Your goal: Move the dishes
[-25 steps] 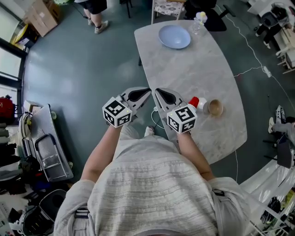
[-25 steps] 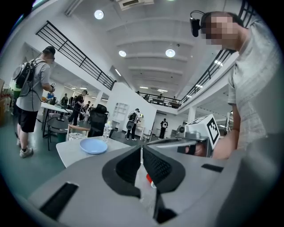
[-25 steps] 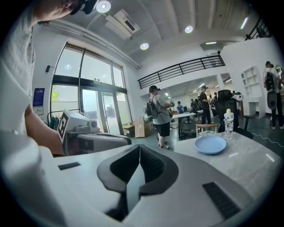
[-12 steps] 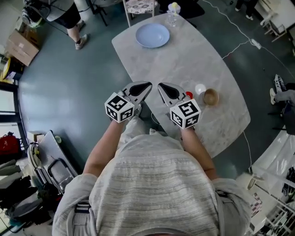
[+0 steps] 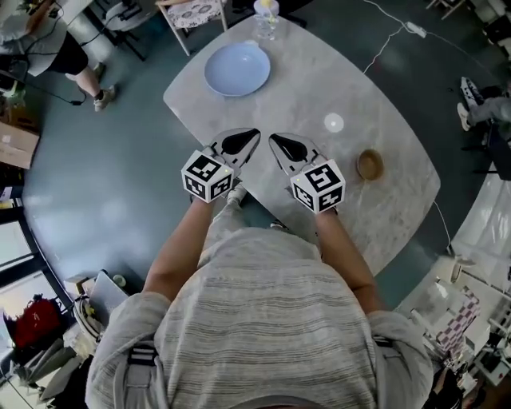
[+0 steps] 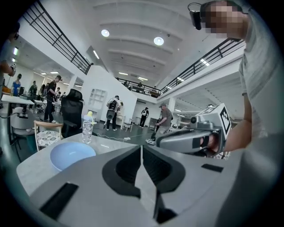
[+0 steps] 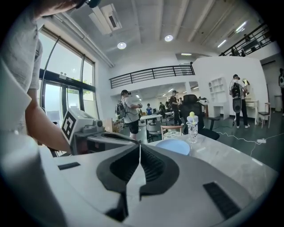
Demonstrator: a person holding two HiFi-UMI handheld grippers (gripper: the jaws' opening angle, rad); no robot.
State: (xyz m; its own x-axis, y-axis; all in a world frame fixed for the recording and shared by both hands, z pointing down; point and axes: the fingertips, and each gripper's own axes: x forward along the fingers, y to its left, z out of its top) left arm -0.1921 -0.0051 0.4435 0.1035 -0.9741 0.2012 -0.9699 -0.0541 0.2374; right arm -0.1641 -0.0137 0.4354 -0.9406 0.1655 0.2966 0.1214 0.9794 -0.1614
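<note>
I held my left gripper (image 5: 254,134) and right gripper (image 5: 273,139) side by side over the near edge of the marble table (image 5: 319,80), each with jaws pressed together on nothing. To the right sat a brown bowl (image 5: 370,164) and a small white round item (image 5: 334,123). Farther off lay the blue plate (image 5: 236,69), with a clear bottle (image 5: 266,17) beyond it.
</note>
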